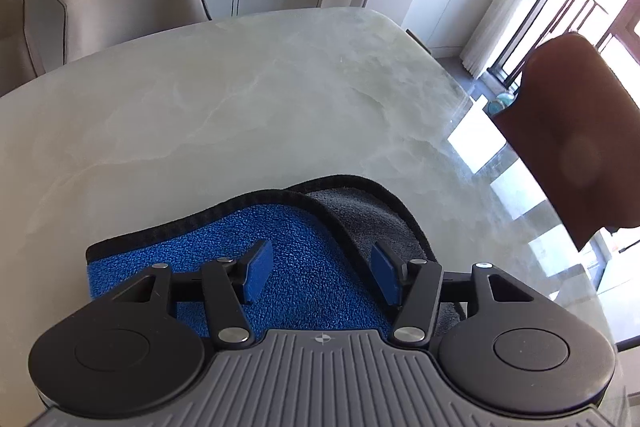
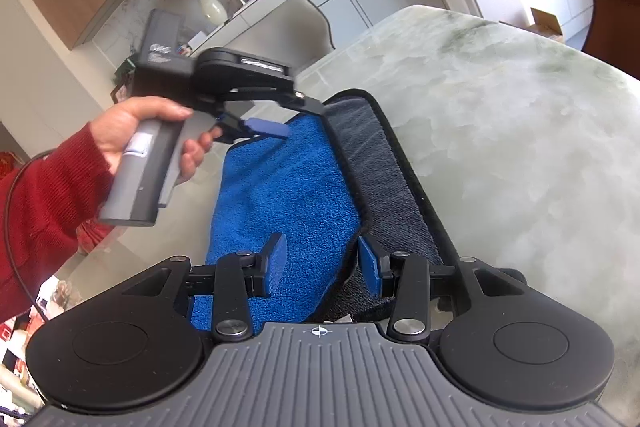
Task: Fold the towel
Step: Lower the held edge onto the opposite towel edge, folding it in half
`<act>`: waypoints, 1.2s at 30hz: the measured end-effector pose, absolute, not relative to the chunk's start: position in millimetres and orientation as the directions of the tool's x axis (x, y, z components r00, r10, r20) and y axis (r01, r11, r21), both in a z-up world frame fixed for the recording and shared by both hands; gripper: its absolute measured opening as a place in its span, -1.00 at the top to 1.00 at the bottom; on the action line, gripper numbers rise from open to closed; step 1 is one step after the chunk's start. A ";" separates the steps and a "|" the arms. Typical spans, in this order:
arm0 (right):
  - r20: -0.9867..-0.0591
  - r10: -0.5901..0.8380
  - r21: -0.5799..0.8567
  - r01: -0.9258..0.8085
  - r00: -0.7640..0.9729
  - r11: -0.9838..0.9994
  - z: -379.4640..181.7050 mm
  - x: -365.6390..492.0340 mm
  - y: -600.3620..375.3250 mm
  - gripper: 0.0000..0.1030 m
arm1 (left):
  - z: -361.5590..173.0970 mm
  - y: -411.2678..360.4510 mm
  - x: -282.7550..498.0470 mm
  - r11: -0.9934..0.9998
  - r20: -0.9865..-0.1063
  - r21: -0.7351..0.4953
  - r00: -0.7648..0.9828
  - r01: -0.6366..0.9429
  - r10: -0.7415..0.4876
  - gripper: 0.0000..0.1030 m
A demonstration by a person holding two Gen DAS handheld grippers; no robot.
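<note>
Left wrist view shows the towel (image 1: 280, 251) lying on the pale marble table (image 1: 240, 99), folded so its blue face lies on top with a strip of its grey underside showing along the far right edge, both bound in black trim. The left hand-held gripper (image 1: 320, 273) hangs over the blue layer with its jaws parted and nothing pinched between the blue pads; the cloth simply lies beneath them. In the right wrist view the right hand-held gripper (image 2: 322, 265) stands likewise parted, a little narrower, straddling the black trim where blue meets grey, with no cloth clamped.

Judged from this, the risk is an uneven fold: the top layer sits short of the grey edge and its hem runs wavy, so leaving it as it lies would carry a skew into the next fold. A pad could also snag the loose pile on lifting away and drag the layer askew, and on so glossy a table the whole towel could slide if nudged.

A hand (image 2: 136, 131) in a red sleeve (image 2: 44, 195) grips the left tool's grey handle, pitched steeply down toward the towel's far end; the right tool tilts down more gently
</note>
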State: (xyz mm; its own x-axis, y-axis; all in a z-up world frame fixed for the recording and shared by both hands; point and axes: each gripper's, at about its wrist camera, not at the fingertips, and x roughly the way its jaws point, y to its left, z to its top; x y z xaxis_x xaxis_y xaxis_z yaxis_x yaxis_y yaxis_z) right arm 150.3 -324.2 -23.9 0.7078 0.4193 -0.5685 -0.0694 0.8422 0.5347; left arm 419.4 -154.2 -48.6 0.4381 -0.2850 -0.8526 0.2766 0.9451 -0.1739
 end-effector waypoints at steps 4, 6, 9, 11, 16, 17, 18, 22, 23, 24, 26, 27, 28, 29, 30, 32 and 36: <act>-0.561 0.434 0.530 -0.097 0.705 0.842 -23.4 148.2 -322.7 0.20 | -51.7 -166.6 417.8 0.952 -0.860 -0.108 0.454 0.287 -0.235 -0.13; -0.556 0.443 0.532 -0.109 0.703 0.840 -23.4 147.9 -322.6 0.20 | -50.7 -167.9 416.6 0.959 -0.863 -0.095 0.458 0.268 -0.214 -0.18; -0.554 0.452 0.535 -0.116 0.699 0.837 -24.2 147.7 -322.3 0.20 | -49.8 -168.9 413.5 0.972 -0.866 -0.055 0.473 0.229 -0.160 -0.34; -0.555 0.452 0.535 -0.117 0.698 0.837 -24.9 147.2 -322.1 0.20 | -47.8 -169.0 411.3 0.977 -0.864 -0.016 0.489 0.213 -0.121 -0.34; -0.555 0.463 0.536 -0.128 0.691 0.834 -26.5 147.0 -320.6 0.20 | -53.9 -164.2 409.8 0.984 -0.860 0.028 0.506 0.175 -0.065 -0.42; -0.555 0.464 0.535 -0.131 0.690 0.835 -26.6 147.0 -320.0 0.20 | -54.4 -162.8 409.1 0.984 -0.857 0.023 0.510 0.175 -0.071 -0.42; -0.553 0.468 0.532 -0.139 0.690 0.835 -26.5 147.2 -319.2 0.24 | -54.7 -162.1 409.1 0.984 -0.856 0.022 0.512 0.178 -0.073 -0.43; -0.540 0.487 0.529 -0.173 0.686 0.831 -25.3 147.7 -315.4 0.66 | -55.4 -161.6 408.6 0.980 -0.848 0.020 0.522 0.200 -0.090 -0.27; -0.536 0.491 0.529 -0.180 0.686 0.829 -24.5 147.7 -314.1 0.68 | -54.9 -162.6 406.4 0.977 -0.844 0.019 0.527 0.211 -0.097 -0.21; -0.531 0.495 0.529 -0.187 0.687 0.828 -23.4 147.7 -312.9 0.74 | -54.2 -164.1 405.2 0.974 -0.840 0.019 0.532 0.224 -0.106 0.02; -0.521 0.498 0.528 -0.197 0.693 0.826 -21.1 147.2 -311.7 0.79 | -52.2 -168.4 403.7 0.968 -0.832 0.016 0.540 0.251 -0.126 0.63; -0.516 0.499 0.529 -0.199 0.696 0.825 -20.0 147.1 -312.1 0.80 | -51.3 -170.7 402.9 0.965 -0.829 0.010 0.543 0.262 -0.138 0.96; -0.511 0.500 0.532 -0.199 0.699 0.823 -19.6 146.9 -312.9 0.80 | -50.6 -171.9 402.5 0.964 -0.826 0.004 0.544 0.265 -0.146 0.95; -0.506 0.501 0.536 -0.199 0.702 0.821 -19.3 146.7 -313.9 0.80 | -50.3 -171.6 402.3 0.964 -0.825 -0.003 0.544 0.266 -0.152 0.96; -0.502 0.501 0.539 -0.198 0.705 0.819 -18.9 146.4 -315.4 0.80 | -50.2 -170.0 402.3 0.964 -0.824 -0.013 0.544 0.265 -0.160 0.96; -0.498 0.496 0.540 -0.193 0.711 0.819 -18.3 145.3 -317.9 0.80 | -49.3 -165.2 402.4 0.966 -0.820 -0.043 0.543 0.256 -0.180 0.96; -0.466 0.491 0.561 -0.183 0.736 0.807 -14.8 142.0 -328.2 0.81 | -38.0 -158.4 402.0 0.965 -0.801 -0.073 0.561 0.253 -0.208 0.96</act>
State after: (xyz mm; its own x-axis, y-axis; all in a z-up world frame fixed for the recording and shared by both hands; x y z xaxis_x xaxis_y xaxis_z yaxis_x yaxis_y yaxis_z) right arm 142.0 -328.2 -14.8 0.7363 0.4907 -0.4658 -0.1835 0.8075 0.5607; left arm 402.0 -158.4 -38.0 0.5614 -0.2077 -0.8010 0.2531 0.9647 -0.0727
